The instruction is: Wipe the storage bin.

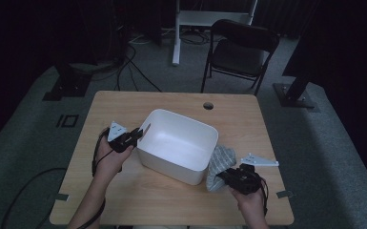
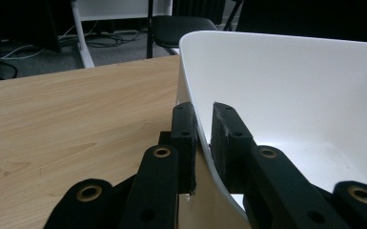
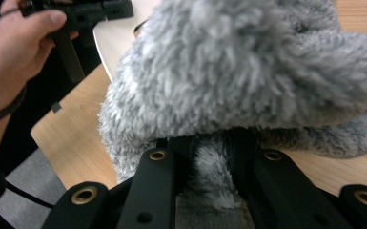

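Observation:
A white plastic tub (image 1: 178, 143) stands in the middle of the wooden table (image 1: 124, 102). My left gripper (image 1: 138, 134) is shut on the tub's left rim; in the left gripper view the thin white wall (image 2: 202, 143) runs between the two black jaws, one outside and one inside. A fluffy grey cloth (image 1: 218, 164) lies against the tub's right side. My right gripper (image 1: 221, 175) is shut on that grey cloth (image 3: 248, 71), whose pile bulges over the jaws and hides their tips.
A round cable hole (image 1: 208, 105) sits near the table's far edge. Beyond the table stand a black folding chair (image 1: 240, 50) and a white stand (image 1: 176, 33). Cables trail on the floor at the left. The other hand (image 3: 14, 52) shows at the upper left of the right gripper view.

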Available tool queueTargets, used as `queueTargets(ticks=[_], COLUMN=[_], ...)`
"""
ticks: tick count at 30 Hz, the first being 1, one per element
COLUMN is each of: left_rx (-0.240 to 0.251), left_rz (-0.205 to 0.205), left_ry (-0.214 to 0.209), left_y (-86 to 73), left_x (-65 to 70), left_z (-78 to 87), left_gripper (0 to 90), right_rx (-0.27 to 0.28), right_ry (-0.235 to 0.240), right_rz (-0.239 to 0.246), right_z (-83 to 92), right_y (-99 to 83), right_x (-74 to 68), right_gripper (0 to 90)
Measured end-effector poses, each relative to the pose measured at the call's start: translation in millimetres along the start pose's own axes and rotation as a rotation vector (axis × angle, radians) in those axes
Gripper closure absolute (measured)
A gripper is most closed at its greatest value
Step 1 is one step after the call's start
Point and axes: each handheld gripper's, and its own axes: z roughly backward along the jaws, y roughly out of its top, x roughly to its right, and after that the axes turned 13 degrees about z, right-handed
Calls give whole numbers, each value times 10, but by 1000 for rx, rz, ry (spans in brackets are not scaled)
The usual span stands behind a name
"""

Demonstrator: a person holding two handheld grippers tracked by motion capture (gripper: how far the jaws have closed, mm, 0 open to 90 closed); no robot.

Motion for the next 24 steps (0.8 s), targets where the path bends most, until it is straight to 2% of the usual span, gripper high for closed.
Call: queueTargets(ticks=[4, 7, 10, 17, 24], left_rx=[-6, -21, -26, -23, -20], left_rz=[5, 3, -11, 0, 5], left_ry=[-1, -4, 1, -2, -2], left_y=[-1, -7, -3, -5, -9], left_x=[4, 14, 21, 20, 20], left_z=[1, -13, -14, -17, -15], left_gripper=[797, 795, 794, 794, 794], right_rx=[-19, -11, -37, -97, -141], right_ry=[7, -5, -30, -17, -36], right_rz=[-1, 1, 16, -40, -50], right_z=[-116, -161, -223, -359, -471], right_y=[-16, -36, -73, -194, -270], right_x=[-12, -10, -15, 107, 173], right_gripper=[770, 771, 772, 772, 772])
